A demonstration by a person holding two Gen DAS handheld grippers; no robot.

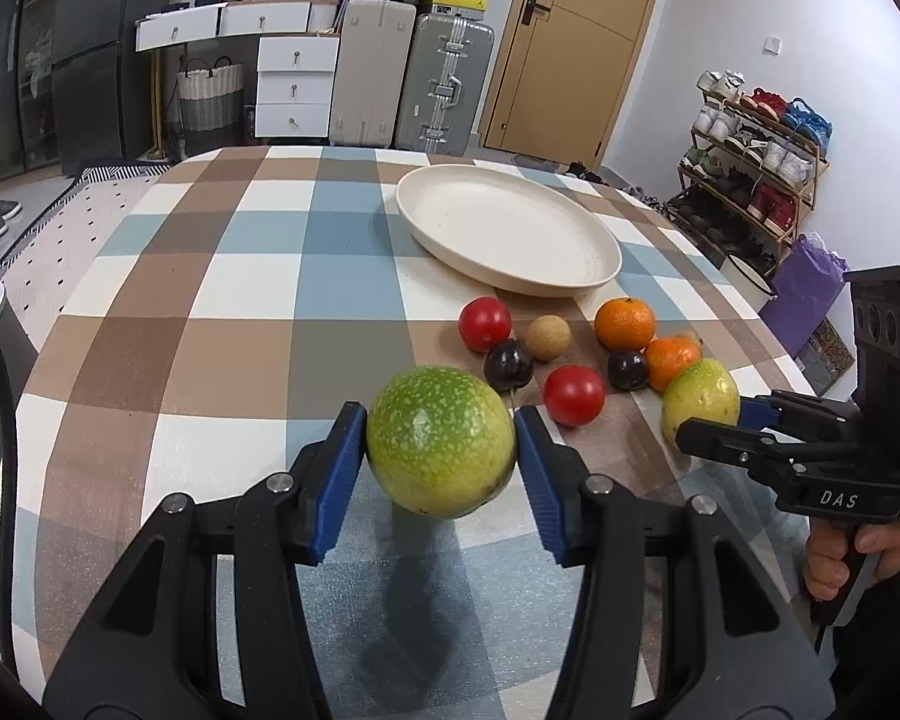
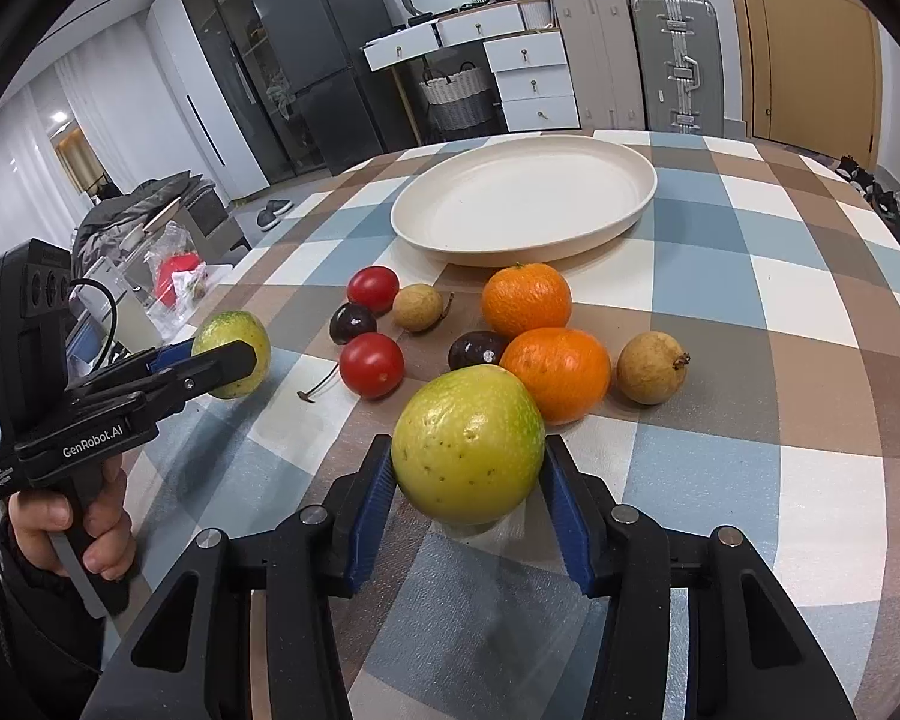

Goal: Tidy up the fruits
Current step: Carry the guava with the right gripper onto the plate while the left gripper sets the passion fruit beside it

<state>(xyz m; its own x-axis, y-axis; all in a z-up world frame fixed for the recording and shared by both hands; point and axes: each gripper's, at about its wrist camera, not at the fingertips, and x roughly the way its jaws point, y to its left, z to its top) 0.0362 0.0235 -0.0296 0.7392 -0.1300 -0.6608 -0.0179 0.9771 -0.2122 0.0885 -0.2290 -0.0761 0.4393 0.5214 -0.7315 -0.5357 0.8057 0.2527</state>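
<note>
A checked cloth [image 1: 222, 276] in brown, blue and white is covering the table, and a cream plate [image 1: 594, 240] is sitting bare toward the far side. Behind it the room is showing two suitcases [image 1: 414, 72], white drawers [image 1: 297, 87], a woven basket [image 1: 210, 102] and a wooden door [image 1: 582, 42].

The left gripper [image 1: 441, 450] is clamping a speckled green fruit [image 1: 441, 441], blue pads pressing on both sides, and the fruit is hanging clear of the cloth with its shadow falling below. The right gripper [image 2: 468, 474] is squeezing a yellower green fruit [image 2: 468, 444] the same way, just in front of the pile.

Between grippers and plate the loose fruit is lying in a cluster: two tomatoes [image 2: 372, 366], two dark plums [image 2: 477, 351], two oranges [image 2: 555, 372] touching each other, and a tan longan [image 2: 417, 307].

The left view is giving us a shoe rack [image 1: 756, 162] by the right wall and a purple bag [image 1: 807, 288] beneath it, plus a hand [image 1: 858, 552] gripping the right tool's handle. The right view is giving what the left cannot: a second longan [image 2: 651, 367] sitting right of the oranges, a tall dark fridge [image 2: 324, 60], curtains, a heap of clothes and bags off the table's left edge, and a loose stem [image 2: 321, 387] lying on the cloth. It is also catching the other hand [image 2: 72, 534] wrapping the left tool's grip.
</note>
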